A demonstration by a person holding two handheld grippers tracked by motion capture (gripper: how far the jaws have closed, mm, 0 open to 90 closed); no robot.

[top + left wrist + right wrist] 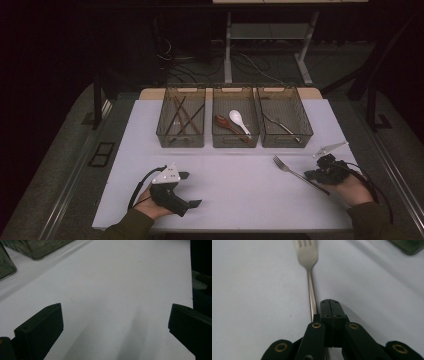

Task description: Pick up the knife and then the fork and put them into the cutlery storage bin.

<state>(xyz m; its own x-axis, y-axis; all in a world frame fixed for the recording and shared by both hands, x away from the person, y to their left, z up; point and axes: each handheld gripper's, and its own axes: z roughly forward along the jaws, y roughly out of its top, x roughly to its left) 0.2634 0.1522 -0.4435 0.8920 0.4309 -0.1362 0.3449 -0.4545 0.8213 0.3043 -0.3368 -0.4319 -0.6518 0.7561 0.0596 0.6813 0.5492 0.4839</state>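
Your left tool (186, 189) low over white surface (240, 190), jaws spread wide, gripping nothing. Your right tool (331, 305) clenched, jaws pressed together beside fork (308, 262) handle; fork flat on surface. Beyond, three bins (235, 123) in row.

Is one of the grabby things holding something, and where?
The right hand-held gripper looks shut on the fork at its handle, though the contact is partly hidden. The left hand-held gripper is open, holding nothing.

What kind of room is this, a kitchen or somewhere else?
Probably a lab or workshop, not a kitchen. The white table has cutlery sorted into three clear bins, cables trail on the floor behind, and the person holds a gripper in each hand.
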